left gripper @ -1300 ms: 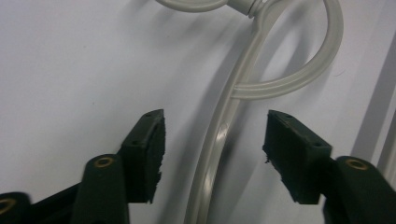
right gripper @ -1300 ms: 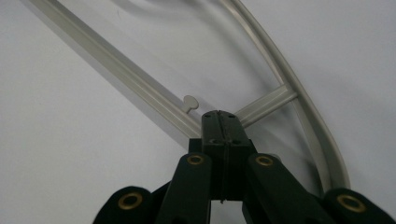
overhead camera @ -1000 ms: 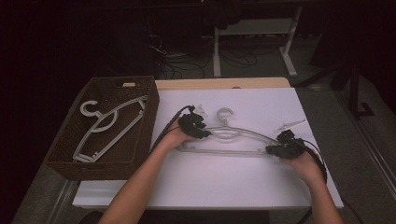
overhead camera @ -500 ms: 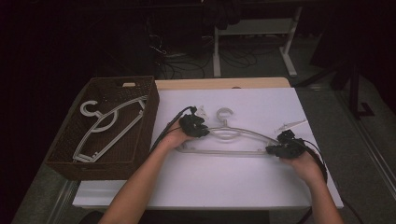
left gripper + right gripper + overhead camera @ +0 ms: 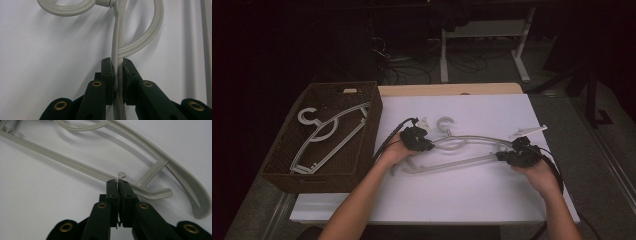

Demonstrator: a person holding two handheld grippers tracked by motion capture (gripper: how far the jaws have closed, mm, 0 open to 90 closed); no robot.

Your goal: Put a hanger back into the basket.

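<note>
Two pale grey plastic hangers are in sight. One hanger lies flat on the white table, near its middle, hook toward the far edge. The other hanger lies inside the dark wicker basket that stands at the table's left edge. A small pale clip piece rests on the table just beyond the right end of the hanger, apart from it.

There are two grippers, one in each hand. The left gripper has just been closing, and in the left gripper view its pads press from both sides on a thin upright strip of the hanger just below the curl of the hook. The right gripper is clamped on a thin tab at the hanger's right end, where the lower bar meets the short strut; its jaws stand almost together.

Beyond the table, the dark floor carries cables and the white legs of a stand. Nothing lies between the hanger and the basket. No brand, label or writing can be read anywhere.
</note>
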